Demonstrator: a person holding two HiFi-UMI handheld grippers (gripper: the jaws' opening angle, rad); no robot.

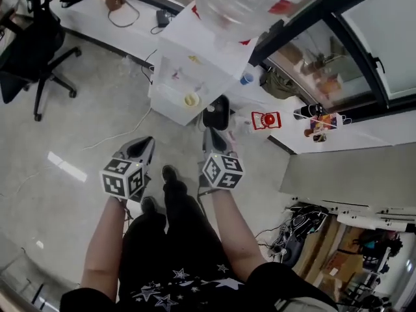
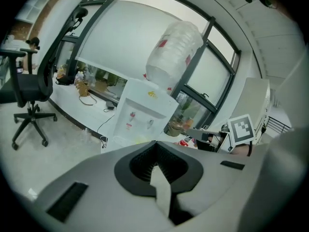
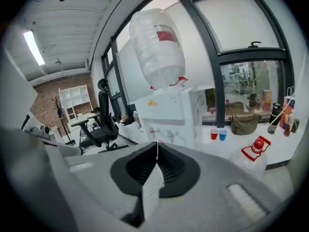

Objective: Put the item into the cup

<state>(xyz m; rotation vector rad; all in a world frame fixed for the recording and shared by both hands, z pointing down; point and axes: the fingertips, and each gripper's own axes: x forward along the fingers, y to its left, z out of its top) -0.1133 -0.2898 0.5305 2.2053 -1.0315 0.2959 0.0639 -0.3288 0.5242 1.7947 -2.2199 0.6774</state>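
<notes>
Standing on the grey floor (image 1: 97, 109) in front of a white water dispenser (image 1: 195, 70), I hold both tools low and level, pointed at the machine. My left tongs (image 1: 147, 143) are closed, jaw against jaw, with nothing between them; the left gripper view shows the two grey halves (image 2: 155, 145) meeting in a single seam. My right tongs (image 1: 210, 134) are likewise pressed together and empty, their tips (image 3: 157, 144) joined in the right gripper view.

The dispenser (image 3: 169, 110) carries a large clear bottle (image 3: 157, 50) upended on its top, with a red label. Two taps show on its front.

A red cup (image 3: 214, 134) and a blue cup (image 3: 222, 135) stand upright, side by side and almost touching, on the white surface (image 3: 282, 146) that runs under the window, just beside the dispenser. The blue cup (image 1: 246, 78) also shows from above, close to the surface's front edge. Behind the cups a brown bag (image 3: 244, 123) lies against the glass. A clear jug (image 3: 253, 156) with a red cap stands nearer to me.

Which item belongs in a cup I cannot tell. Both cups are well apart from my tongs.

A black office chair (image 1: 32, 44) stands off to my left on the floor.
</notes>
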